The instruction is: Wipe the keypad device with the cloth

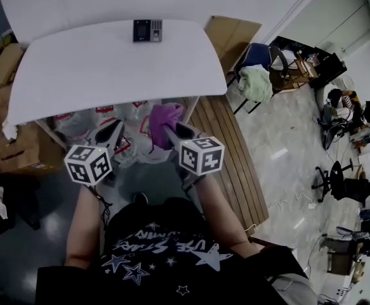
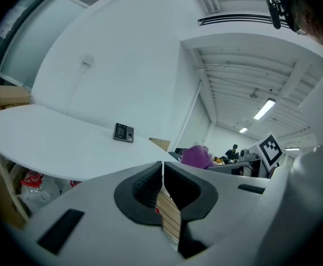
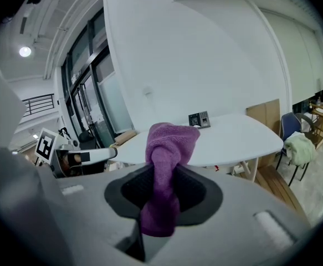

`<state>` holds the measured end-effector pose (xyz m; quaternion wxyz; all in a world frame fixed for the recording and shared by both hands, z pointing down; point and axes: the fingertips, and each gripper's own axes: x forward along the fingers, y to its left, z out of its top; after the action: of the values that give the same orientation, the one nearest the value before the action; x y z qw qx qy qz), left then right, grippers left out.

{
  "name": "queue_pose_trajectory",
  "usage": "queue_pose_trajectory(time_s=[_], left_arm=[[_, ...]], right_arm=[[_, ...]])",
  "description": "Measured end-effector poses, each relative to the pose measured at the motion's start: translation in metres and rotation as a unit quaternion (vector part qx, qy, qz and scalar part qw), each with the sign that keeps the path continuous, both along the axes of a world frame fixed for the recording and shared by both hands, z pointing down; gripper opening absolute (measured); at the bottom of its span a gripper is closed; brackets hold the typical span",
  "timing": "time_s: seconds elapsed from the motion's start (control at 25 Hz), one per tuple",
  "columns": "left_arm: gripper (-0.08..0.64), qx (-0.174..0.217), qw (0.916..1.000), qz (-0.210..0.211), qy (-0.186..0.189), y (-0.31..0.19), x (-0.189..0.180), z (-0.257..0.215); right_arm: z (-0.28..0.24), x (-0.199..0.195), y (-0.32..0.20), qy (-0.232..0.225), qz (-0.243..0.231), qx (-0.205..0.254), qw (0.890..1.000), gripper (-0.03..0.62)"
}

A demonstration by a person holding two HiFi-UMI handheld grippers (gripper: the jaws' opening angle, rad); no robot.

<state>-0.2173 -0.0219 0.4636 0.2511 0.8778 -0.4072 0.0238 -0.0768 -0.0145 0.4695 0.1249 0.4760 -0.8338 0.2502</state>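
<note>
The dark keypad device (image 1: 147,30) lies near the far edge of the white table (image 1: 77,75); it shows small in the left gripper view (image 2: 123,132) and the right gripper view (image 3: 199,119). A purple cloth (image 3: 165,168) is pinched between the jaws of my right gripper (image 1: 168,131), bunched above them (image 1: 164,121). My left gripper (image 1: 113,135) has its jaws pressed together with nothing between them (image 2: 162,183). Both grippers hang in front of the table's near edge, well short of the device.
Plastic bags and bottles (image 1: 96,122) lie under the table's near edge. Cardboard boxes (image 1: 4,65) stand at the left. A wooden slatted floor strip (image 1: 226,151) runs on the right, with a blue chair (image 1: 257,62) carrying a pale cloth and office chairs (image 1: 343,180) beyond.
</note>
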Motion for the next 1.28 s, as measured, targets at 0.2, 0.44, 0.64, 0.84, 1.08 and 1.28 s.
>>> queue_pose_trajectory(time_s=[0.2,0.44,0.64,0.84,1.08,1.28], left_arm=[[0.018,-0.003,0.9999,0.005,0.010,-0.027,0.001,0.005],[0.018,-0.006,0.9999,0.011,0.009,-0.049,0.011,0.005],[0.018,-0.016,0.9999,-0.001,0.001,-0.069,0.011,0.011],[0.018,-0.020,0.9995,-0.022,-0.005,-0.107,0.016,0.014],[0.018,-0.028,0.9985,-0.045,-0.017,-0.157,0.035,0.018],[0.018,-0.042,0.9964,-0.071,-0.023,-0.190,0.060,0.020]], right_arm=[[0.001,0.011,-0.019,0.010,0.019,0.002,1.000,0.098],[0.000,0.025,-0.046,0.009,0.032,-0.001,0.999,0.098],[0.004,0.022,-0.074,0.009,0.011,-0.005,1.000,0.098],[0.009,0.021,-0.116,0.006,-0.020,-0.007,1.000,0.098],[0.013,0.041,-0.179,-0.005,-0.040,-0.011,0.999,0.098],[0.017,0.066,-0.218,-0.009,-0.064,-0.026,0.998,0.098]])
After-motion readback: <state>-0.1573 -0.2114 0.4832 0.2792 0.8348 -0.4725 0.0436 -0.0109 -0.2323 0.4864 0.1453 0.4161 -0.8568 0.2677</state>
